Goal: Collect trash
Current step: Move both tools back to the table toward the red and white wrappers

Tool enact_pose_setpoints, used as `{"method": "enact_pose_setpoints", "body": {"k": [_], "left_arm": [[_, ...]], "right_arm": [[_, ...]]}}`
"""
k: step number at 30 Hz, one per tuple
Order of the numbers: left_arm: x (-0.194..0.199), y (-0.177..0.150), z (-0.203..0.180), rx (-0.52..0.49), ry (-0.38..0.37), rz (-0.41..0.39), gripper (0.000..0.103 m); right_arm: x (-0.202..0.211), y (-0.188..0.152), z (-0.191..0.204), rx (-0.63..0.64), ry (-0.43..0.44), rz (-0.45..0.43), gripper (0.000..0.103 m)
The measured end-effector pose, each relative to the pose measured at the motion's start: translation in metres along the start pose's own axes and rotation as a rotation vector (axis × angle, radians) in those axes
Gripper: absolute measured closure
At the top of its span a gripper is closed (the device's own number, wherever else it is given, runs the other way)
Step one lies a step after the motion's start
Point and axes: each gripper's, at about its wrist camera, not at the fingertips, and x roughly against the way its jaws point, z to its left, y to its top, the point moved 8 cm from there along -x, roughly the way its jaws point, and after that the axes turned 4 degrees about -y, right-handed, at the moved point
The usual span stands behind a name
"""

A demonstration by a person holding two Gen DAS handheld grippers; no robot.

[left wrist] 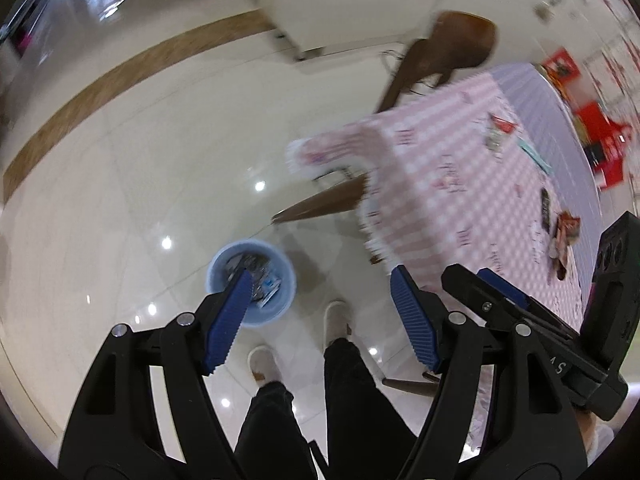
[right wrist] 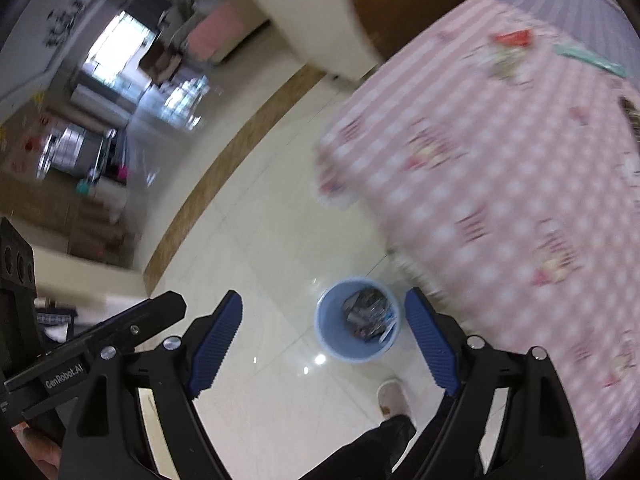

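Observation:
A light blue bin (left wrist: 251,282) holding several wrappers stands on the tiled floor beside the table; it also shows in the right wrist view (right wrist: 357,320). My left gripper (left wrist: 320,312) is open and empty, high above the floor near the bin. My right gripper (right wrist: 324,338) is open and empty, also above the bin. Wrappers lie on the pink checked tablecloth (left wrist: 460,184): a red one (left wrist: 502,124), a dark one (left wrist: 545,204) and a brownish one (left wrist: 566,228). The red wrapper shows blurred in the right wrist view (right wrist: 514,38).
The table edge with its cloth (right wrist: 500,168) is right of the bin. A brown chair (left wrist: 444,52) stands at the table's far side. Wooden table legs (left wrist: 320,204) reach the floor. The person's feet (left wrist: 336,318) stand just by the bin. A white cabinet (left wrist: 340,0) stands behind.

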Motion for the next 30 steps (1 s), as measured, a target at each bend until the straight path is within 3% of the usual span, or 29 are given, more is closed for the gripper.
{"method": "enact_pose_setpoints", "body": {"k": [9,15,23,30], "left_arm": [[-0.050,0.048,-0.137,-0.195,-0.036,-0.009,0.032],[-0.104,0.084,-0.213,-0.271,-0.037,0.007,0.032],[-0.164,0.132,-0.255,-0.319,0.014,0.017,0.034],[-0.212,0.151,-0.260,-0.363,0.062,0.064,0.052]], "right_arm": [[0.046,0.078,-0.121,-0.075,-0.117,-0.170,0.021],[0.053,0.124,-0.197,-0.104,-0.138,-0.196,0.022],[0.036,0.180,-0.254,-0.112,-0.132,-0.183,0.023],[0.009,0.215,-0.270,-0.123,-0.097,-0.165,0.032]]}}
